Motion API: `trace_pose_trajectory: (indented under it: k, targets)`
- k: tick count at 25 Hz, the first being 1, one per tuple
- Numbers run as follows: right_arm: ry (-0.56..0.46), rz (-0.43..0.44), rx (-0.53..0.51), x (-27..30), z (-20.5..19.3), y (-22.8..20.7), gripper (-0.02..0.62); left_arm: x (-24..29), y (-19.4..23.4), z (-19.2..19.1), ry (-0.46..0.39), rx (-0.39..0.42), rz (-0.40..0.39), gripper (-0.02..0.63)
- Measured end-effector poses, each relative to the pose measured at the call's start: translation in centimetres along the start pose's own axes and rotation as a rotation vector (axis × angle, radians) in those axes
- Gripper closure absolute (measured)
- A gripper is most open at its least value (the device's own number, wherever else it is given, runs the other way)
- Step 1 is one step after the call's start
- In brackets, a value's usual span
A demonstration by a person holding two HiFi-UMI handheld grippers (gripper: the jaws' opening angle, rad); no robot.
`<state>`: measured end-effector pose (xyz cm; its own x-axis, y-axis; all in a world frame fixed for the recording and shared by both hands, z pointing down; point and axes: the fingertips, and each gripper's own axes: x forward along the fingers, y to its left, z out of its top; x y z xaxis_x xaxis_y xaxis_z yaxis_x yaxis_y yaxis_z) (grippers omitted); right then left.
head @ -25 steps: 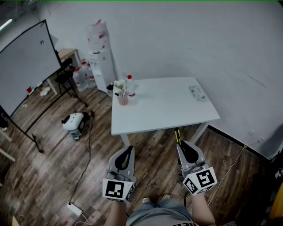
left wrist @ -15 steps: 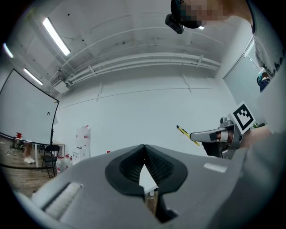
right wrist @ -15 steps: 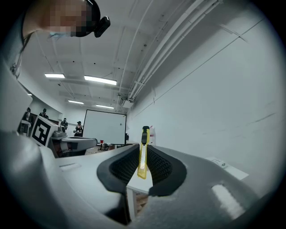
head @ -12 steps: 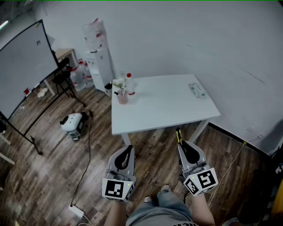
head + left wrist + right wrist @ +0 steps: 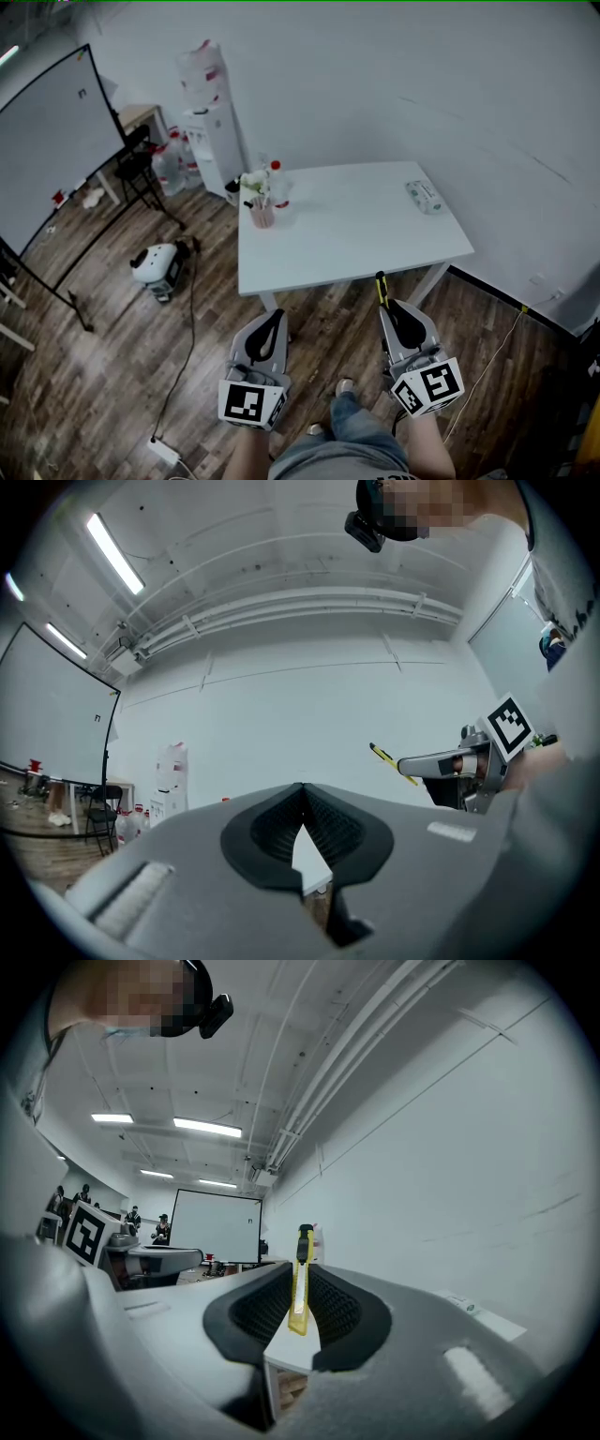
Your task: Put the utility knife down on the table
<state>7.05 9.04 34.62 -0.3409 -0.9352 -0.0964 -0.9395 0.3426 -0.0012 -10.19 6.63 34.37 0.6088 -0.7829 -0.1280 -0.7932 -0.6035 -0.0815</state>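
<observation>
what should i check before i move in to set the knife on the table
1. Grip: the right gripper has its jaws shut on the utility knife, which stands upright between them: ok
2. Knife over the table: in the head view it is short of the near edge, above the floor: not ok
3. Landing spot: the near and middle tabletop is bare; the cup and bottle sit at the far left corner, the packet at the far right: ok
4. The left gripper is out of the way: jaws together, empty, off to the knife's left: ok
5. Blade in or out: cannot tell
</observation>
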Motion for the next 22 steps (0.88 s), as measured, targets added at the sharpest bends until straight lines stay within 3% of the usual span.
trace_pose_trajectory:
  k: [22]
  targets:
    - [0.008,0.089,0.013,11.2,-0.8,-6.6,0.543,10.4,4.5,-1.1,0.0,0.006,0.064,0.594]
